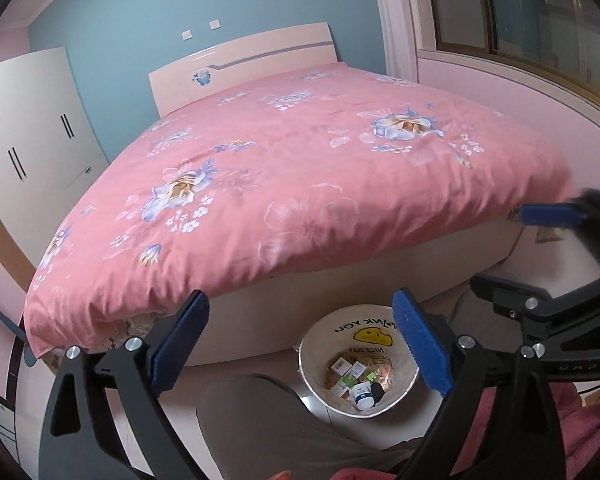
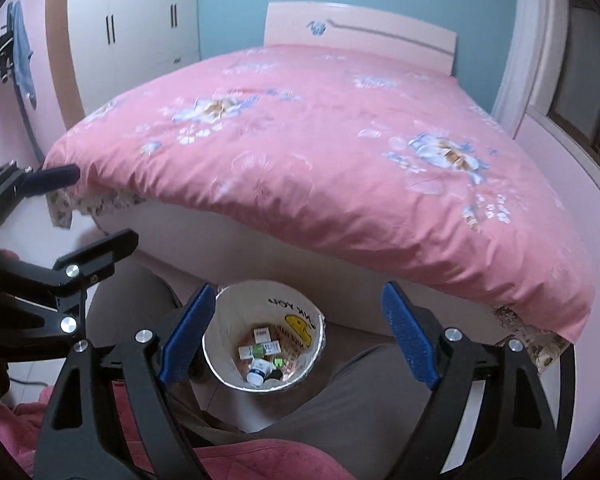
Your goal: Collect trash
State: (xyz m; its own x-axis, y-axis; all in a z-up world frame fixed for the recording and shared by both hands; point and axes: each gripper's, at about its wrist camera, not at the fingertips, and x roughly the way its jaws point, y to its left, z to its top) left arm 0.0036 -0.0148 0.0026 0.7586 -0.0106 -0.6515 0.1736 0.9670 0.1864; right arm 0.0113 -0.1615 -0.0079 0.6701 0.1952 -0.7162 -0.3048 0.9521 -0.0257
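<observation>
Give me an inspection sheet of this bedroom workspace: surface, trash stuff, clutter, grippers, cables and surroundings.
Surface: pink flowered quilt covers the bed, nothing lying on it.
Job's things: trash bin on the floor at the bed's foot, holding small boxes and a white bottle.
Clutter: nothing seen.
Grippers: left gripper open, empty; right gripper open, empty, both above the bin.
Cables: dark cable on the floor at left.
Surroundings: white wardrobe, window, blue wall.
</observation>
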